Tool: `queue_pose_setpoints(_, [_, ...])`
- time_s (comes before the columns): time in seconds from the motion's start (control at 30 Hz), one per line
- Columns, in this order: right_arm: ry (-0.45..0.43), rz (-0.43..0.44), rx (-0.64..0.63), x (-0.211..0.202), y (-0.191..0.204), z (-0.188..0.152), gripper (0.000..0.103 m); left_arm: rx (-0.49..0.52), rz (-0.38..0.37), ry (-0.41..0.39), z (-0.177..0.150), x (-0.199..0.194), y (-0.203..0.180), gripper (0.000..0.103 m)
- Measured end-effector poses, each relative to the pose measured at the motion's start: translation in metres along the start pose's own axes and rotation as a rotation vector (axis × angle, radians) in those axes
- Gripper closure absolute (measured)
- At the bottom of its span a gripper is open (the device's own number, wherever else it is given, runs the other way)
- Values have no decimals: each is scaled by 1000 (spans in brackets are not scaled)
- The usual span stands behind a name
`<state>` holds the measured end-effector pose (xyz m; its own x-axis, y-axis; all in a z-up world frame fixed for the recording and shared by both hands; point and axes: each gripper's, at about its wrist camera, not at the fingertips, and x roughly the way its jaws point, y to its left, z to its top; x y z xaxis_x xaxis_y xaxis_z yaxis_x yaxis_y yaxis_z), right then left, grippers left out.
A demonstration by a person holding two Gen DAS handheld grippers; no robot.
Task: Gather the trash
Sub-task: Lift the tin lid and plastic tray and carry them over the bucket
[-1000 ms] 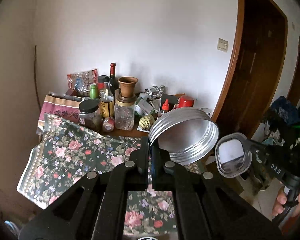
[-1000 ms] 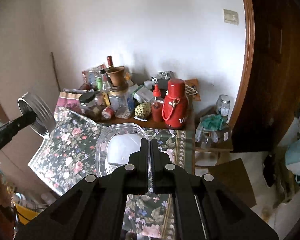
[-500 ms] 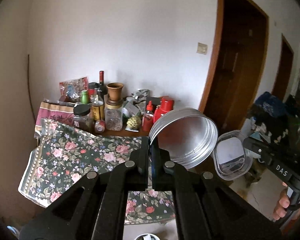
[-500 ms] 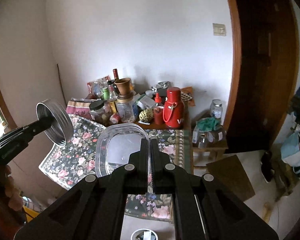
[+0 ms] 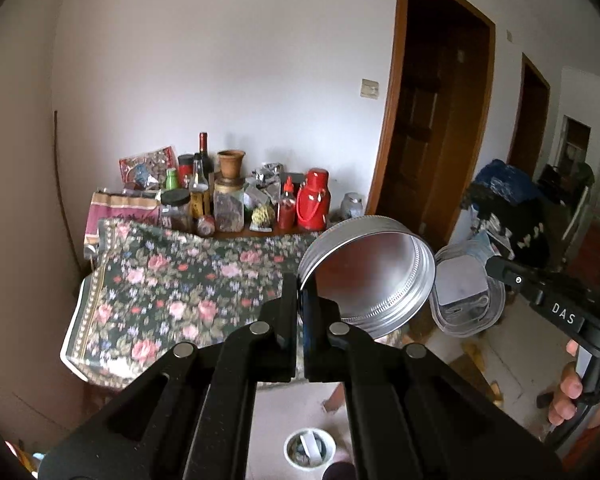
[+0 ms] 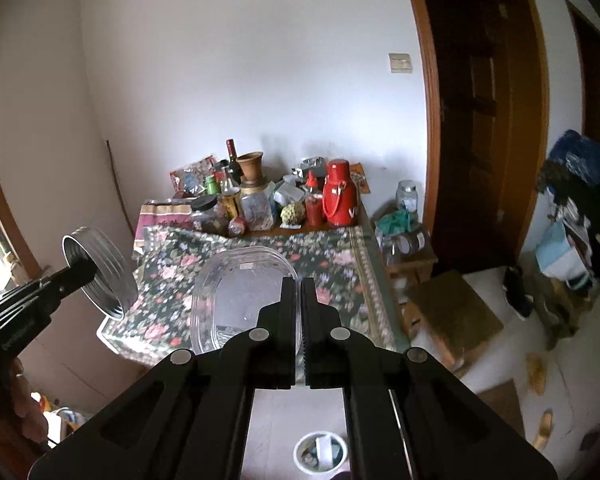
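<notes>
My left gripper (image 5: 300, 284) is shut on the rim of a round silver metal lid (image 5: 370, 276), held in the air with its hollow side facing me. My right gripper (image 6: 300, 286) is shut on the edge of a clear plastic container (image 6: 240, 300), also held up off the table. In the right wrist view the metal lid (image 6: 100, 272) shows at the left in the other gripper; in the left wrist view the clear container (image 5: 466, 292) shows at the right. A small white bin (image 5: 309, 449) with scraps inside stands on the floor below, also the white bin (image 6: 320, 451).
The table with a floral cloth (image 6: 332, 272) lies ahead, its back crowded with a red flask (image 6: 339, 196), bottles and jars (image 6: 256, 208). A low wooden stool (image 6: 452, 316) stands right of it before a dark wooden door (image 6: 480, 120). A pile of bags and clothes (image 6: 580, 208) fills the far right.
Both grippers have drawn back from the table with the lid and the container still held. The table looks smaller, and the white bin on the floor has come into view.
</notes>
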<state>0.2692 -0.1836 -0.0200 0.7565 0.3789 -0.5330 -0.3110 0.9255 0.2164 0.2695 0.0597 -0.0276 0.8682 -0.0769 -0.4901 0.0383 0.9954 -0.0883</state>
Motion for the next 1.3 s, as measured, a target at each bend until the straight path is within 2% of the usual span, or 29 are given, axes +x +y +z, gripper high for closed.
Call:
queue_pose_setpoints(0.3, [88, -43, 32, -27, 8, -45, 101, 22, -39, 85, -46, -30, -1, 102])
queue_pose_setpoints(0.6, [182, -35, 16, -13, -5, -66, 101, -16, -22, 187, -81, -13, -10, 102])
queue_pose_setpoints(0.8, [263, -5, -10, 27, -24, -88, 101, -17, 32, 271, -110, 30, -21, 102])
queue_pose_setpoints(0.93, [340, 6, -25, 68, -42, -115, 101, 11, 87, 313, -138, 67, -28, 103])
queue_pose_setpoints(1.3, [514, 13, -52, 172, -77, -200, 101, -62, 130, 447, -245, 163, -23, 102])
